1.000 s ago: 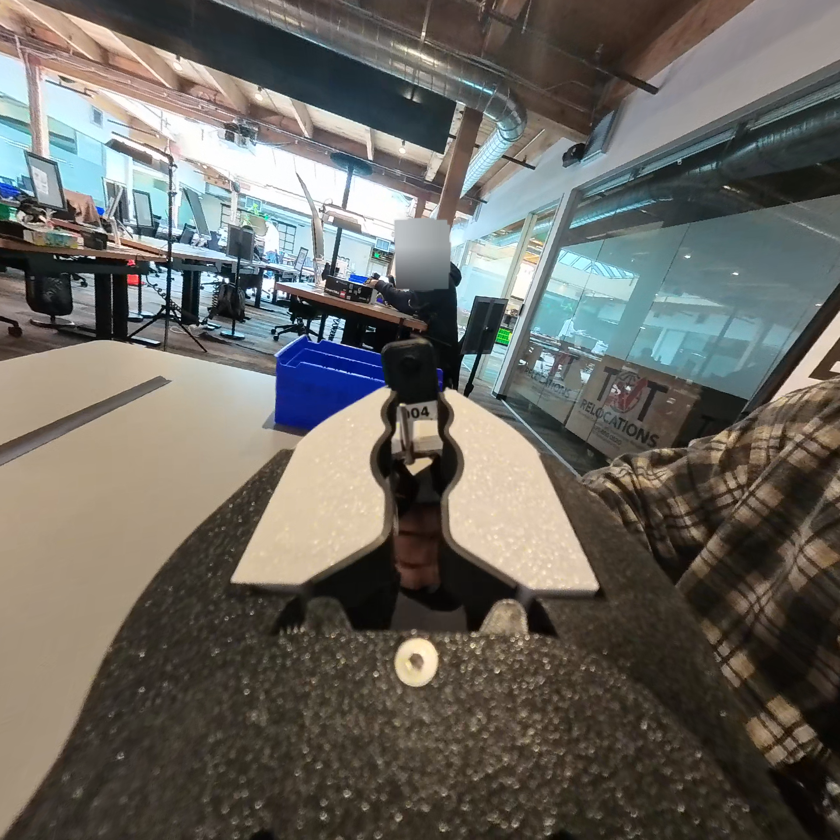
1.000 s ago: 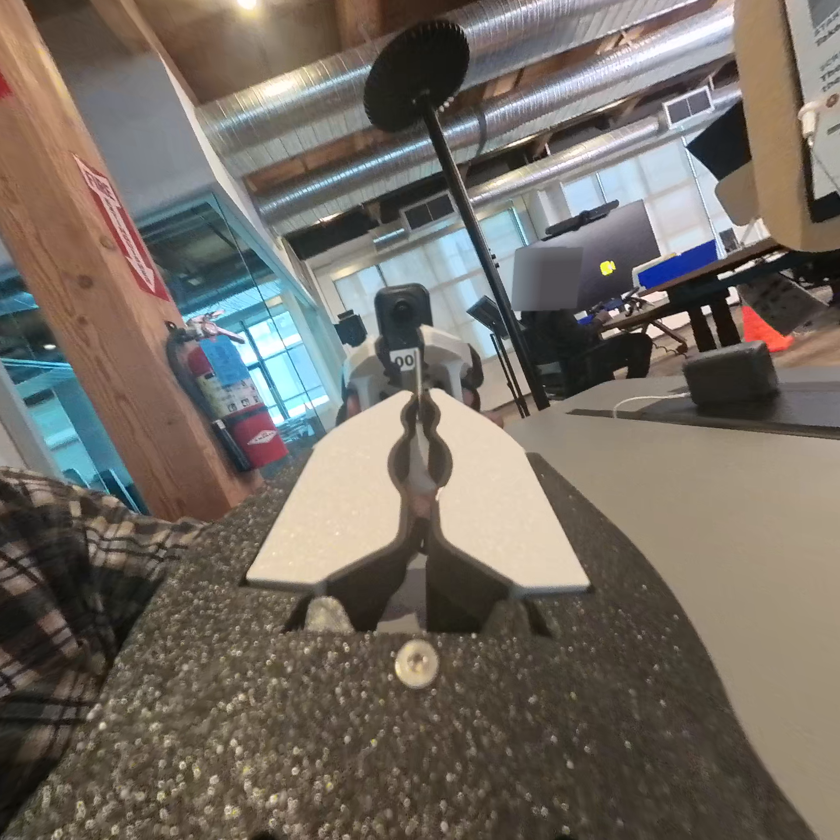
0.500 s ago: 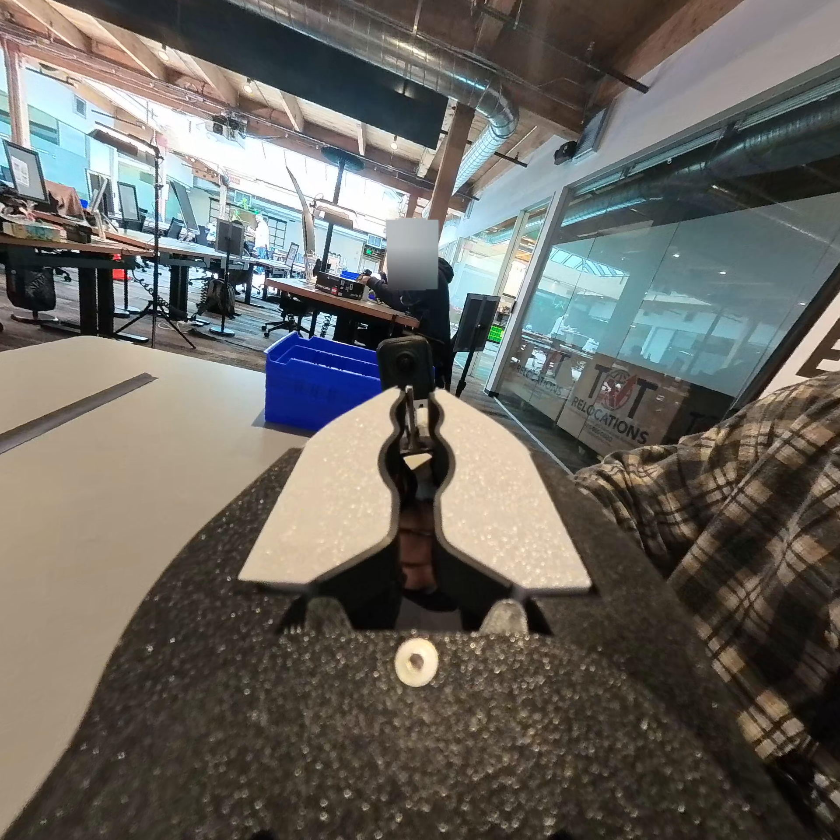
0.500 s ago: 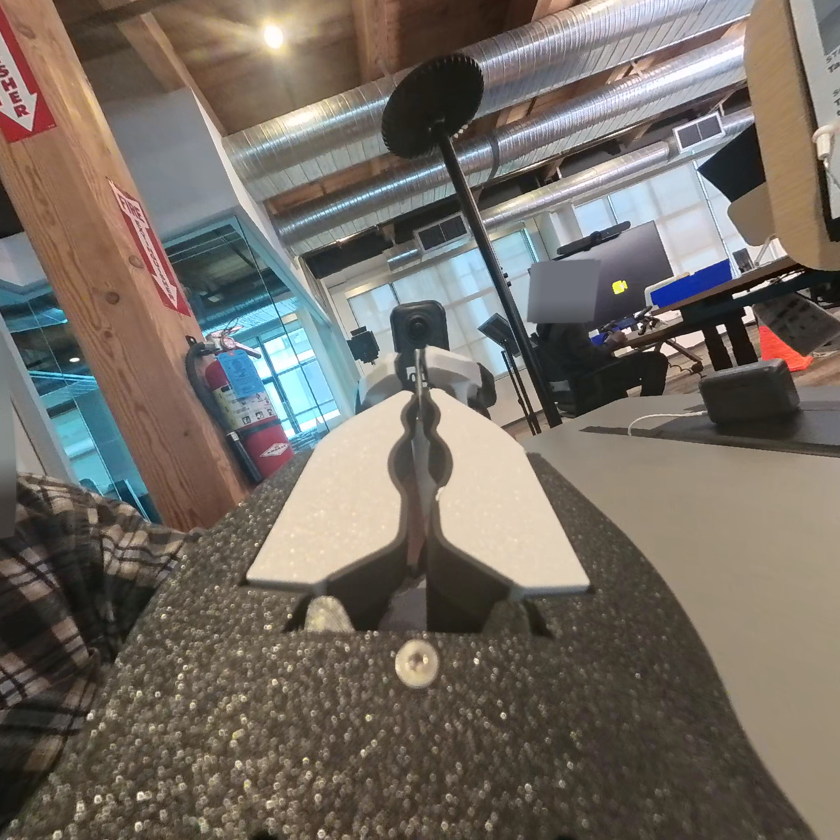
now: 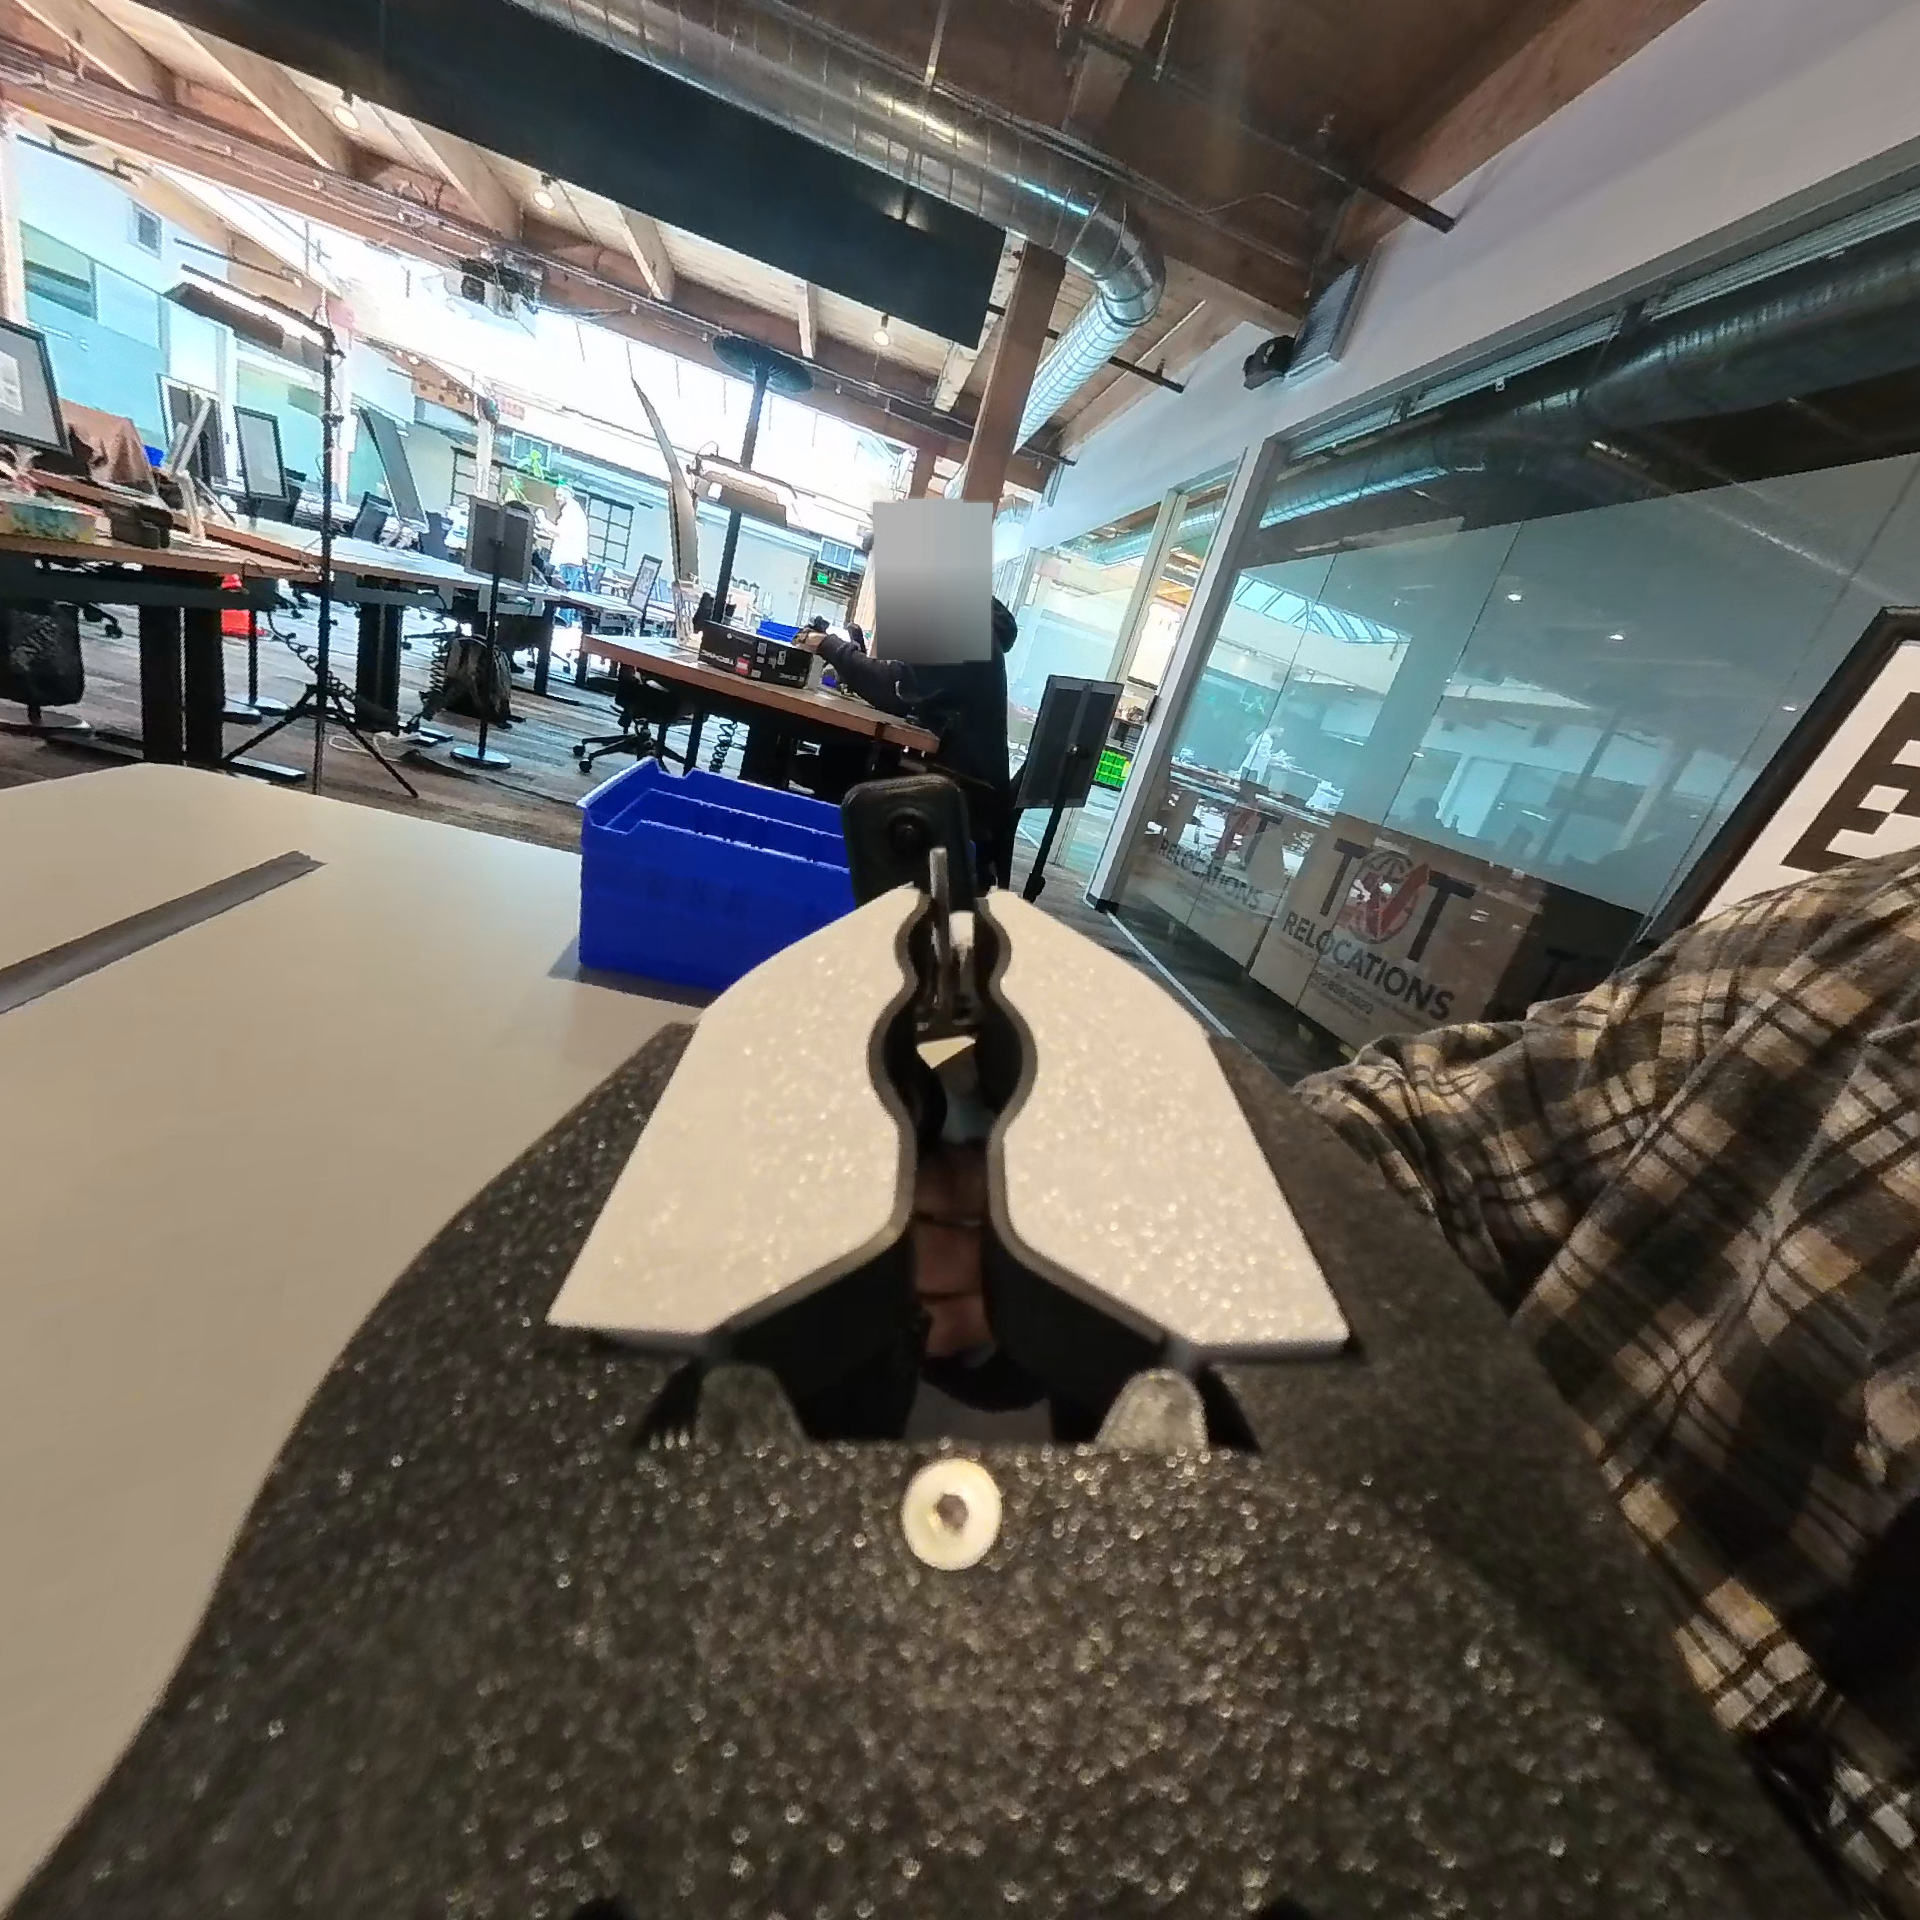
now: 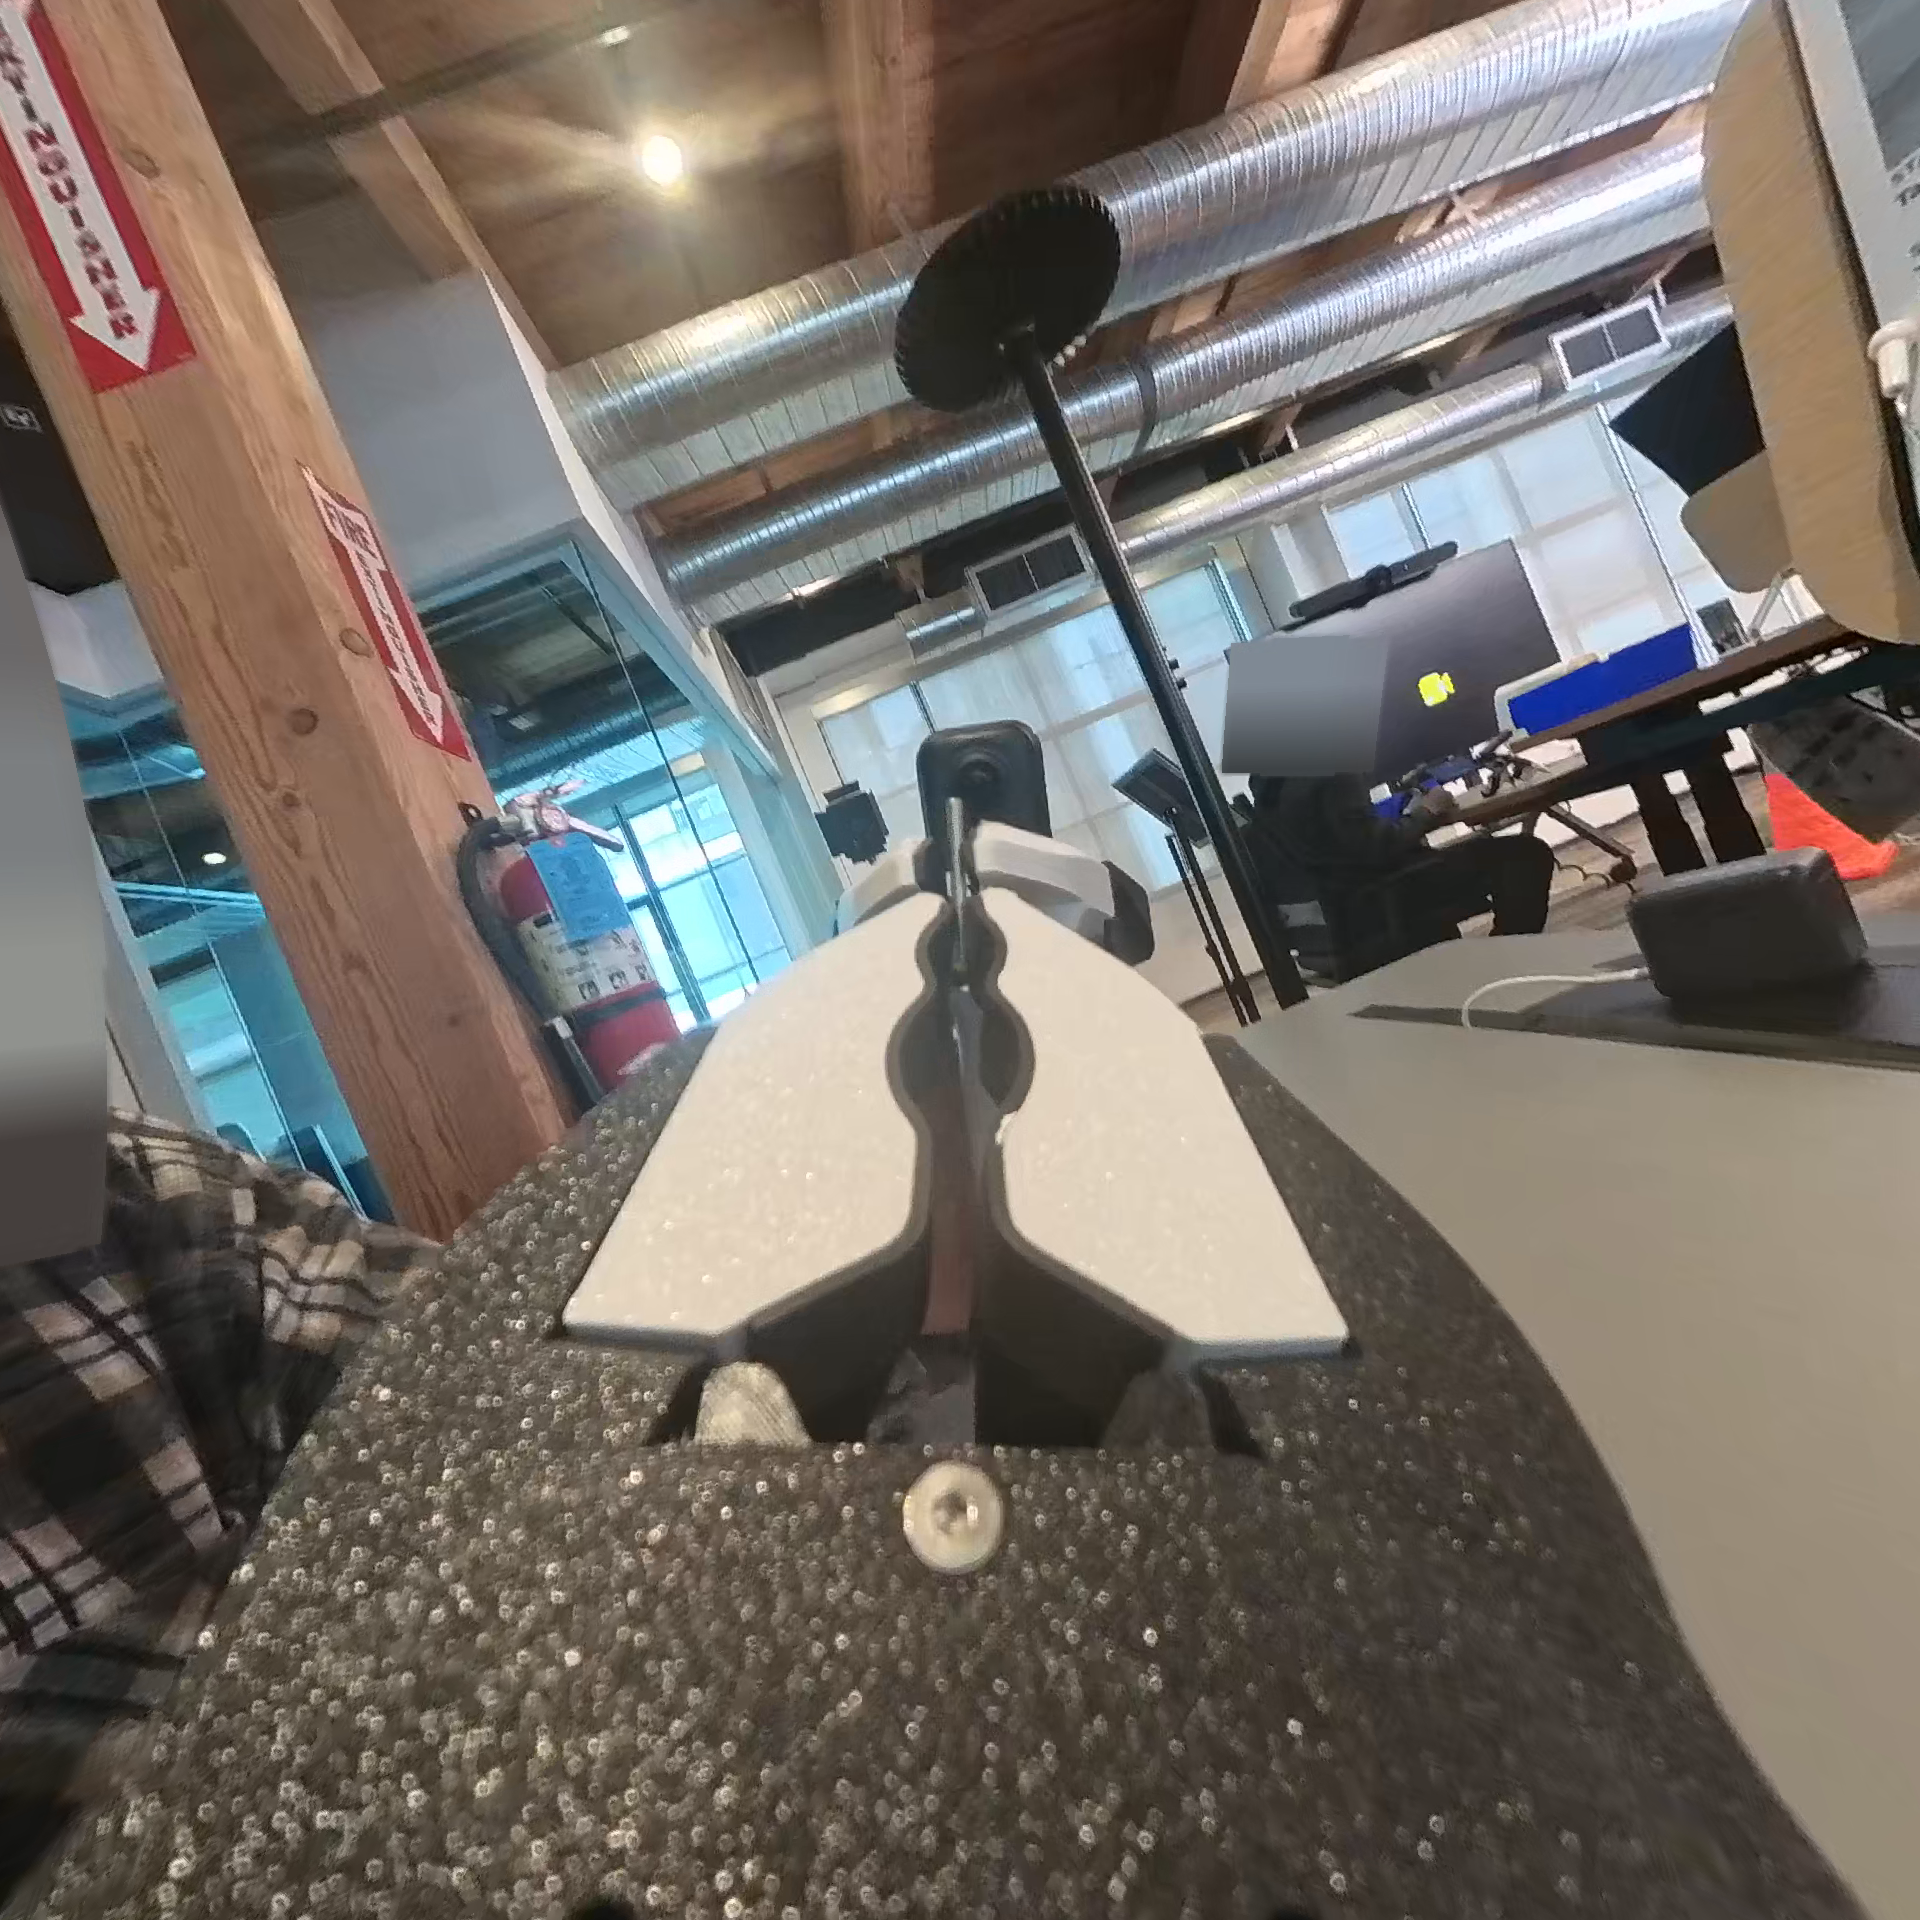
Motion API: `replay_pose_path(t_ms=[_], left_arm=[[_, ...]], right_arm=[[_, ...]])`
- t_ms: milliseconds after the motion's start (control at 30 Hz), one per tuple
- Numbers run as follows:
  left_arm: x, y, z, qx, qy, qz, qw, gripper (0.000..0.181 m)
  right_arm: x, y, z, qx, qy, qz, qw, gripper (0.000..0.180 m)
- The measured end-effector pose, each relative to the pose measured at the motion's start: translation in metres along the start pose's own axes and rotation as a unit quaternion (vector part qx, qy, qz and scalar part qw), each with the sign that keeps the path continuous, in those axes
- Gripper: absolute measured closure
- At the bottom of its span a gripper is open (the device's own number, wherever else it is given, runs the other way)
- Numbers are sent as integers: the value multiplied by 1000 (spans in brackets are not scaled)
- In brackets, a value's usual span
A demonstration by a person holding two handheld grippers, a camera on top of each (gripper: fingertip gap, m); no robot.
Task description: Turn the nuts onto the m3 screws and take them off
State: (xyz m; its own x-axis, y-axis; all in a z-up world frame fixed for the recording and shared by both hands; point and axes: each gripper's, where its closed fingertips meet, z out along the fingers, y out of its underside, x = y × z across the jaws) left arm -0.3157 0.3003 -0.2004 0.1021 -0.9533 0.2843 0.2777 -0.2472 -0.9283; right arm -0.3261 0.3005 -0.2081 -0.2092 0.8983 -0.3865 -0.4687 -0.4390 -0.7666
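The left gripper (image 5: 943, 914) and right gripper (image 6: 958, 914) met tip to tip in the air, above the near edge of the tabletop (image 5: 260, 1091). Each was closed on a thin metal piece, presumably a screw (image 6: 954, 831) and its nut, too small to tell apart. Threading would have gone best with both axes aligned and light pressure. The screw looked slim, grey and upright.

Right claw (image 6: 958, 914) closed on thin screw (image 6: 956, 847), tip-to-tip w/ left claw (image 6: 987, 868), above grey table (image 6: 1558, 1195)
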Motion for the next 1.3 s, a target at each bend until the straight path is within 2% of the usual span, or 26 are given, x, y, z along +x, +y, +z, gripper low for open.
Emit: replay_pose_path(t_ms=[700,867,933,1067,1300], left_arm=[[1,-1,0,0,-1,8,1000,179],[1,0,-1,-7,-10,26,1000,179],[1,-2,-3,-4,-11,29,1000,179],[-2,-1,-8,-16,-18,39,999,179],[-6,20,-4,-62,-15,51,997,179]], right_arm=[[-2,2,2,-4,-9,2,1000,178],[-2,3,2,-20,-11,-6,1000,177],[0,6,0,-39,-4,-14,999,172],[4,4,-6,-79,19,-58,995,164],[-6,-15,-15,-130,48,-208,968,170]])
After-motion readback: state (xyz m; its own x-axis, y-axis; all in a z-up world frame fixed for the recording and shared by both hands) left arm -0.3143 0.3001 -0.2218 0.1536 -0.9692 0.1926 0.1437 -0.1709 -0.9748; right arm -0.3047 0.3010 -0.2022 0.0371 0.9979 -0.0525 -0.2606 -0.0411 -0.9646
